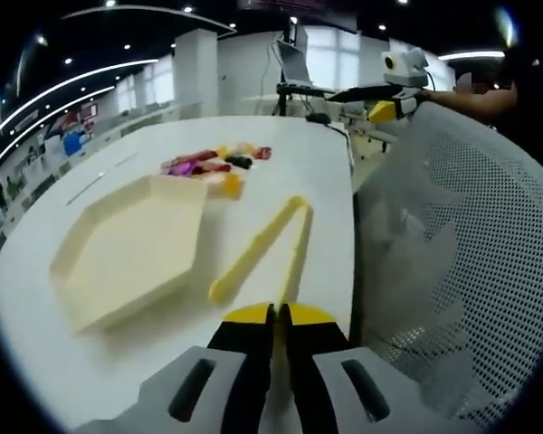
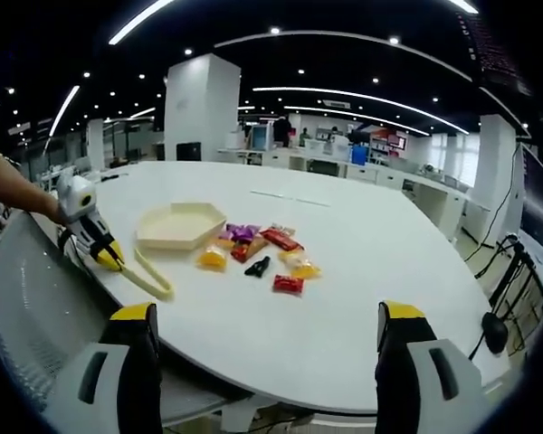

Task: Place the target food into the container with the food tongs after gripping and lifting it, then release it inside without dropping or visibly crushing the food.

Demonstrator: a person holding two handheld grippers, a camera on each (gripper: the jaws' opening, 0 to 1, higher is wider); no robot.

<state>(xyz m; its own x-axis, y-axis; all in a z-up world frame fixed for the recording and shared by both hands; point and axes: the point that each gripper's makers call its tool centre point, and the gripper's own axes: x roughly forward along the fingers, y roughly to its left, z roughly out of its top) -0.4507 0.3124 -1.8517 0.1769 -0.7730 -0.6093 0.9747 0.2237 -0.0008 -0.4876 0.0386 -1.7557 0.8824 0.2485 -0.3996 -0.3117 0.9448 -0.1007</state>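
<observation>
Yellow food tongs (image 1: pixel 261 242) lie on the white table (image 1: pixel 326 172) in a V, with the open ends toward me. My left gripper (image 1: pixel 274 314) is shut, and its yellow tips sit right at the near end of one tong arm; I cannot tell whether it is pinched. A cream hexagonal container (image 1: pixel 131 244) lies left of the tongs. Beyond it is a pile of wrapped food pieces (image 1: pixel 213 165). In the right gripper view the left gripper (image 2: pixel 111 258) is at the table edge beside the tongs (image 2: pixel 154 274), near the container (image 2: pixel 179 224) and the food (image 2: pixel 258 251). My right gripper (image 2: pixel 267 315) hangs wide open, off the table and holding nothing.
A white mesh chair back (image 1: pixel 471 262) stands close on the right of the left gripper, against the table edge. A person's arm (image 2: pixel 9 190) reaches in at the left. Desks, a pillar (image 2: pixel 199 108) and office gear stand far behind the table.
</observation>
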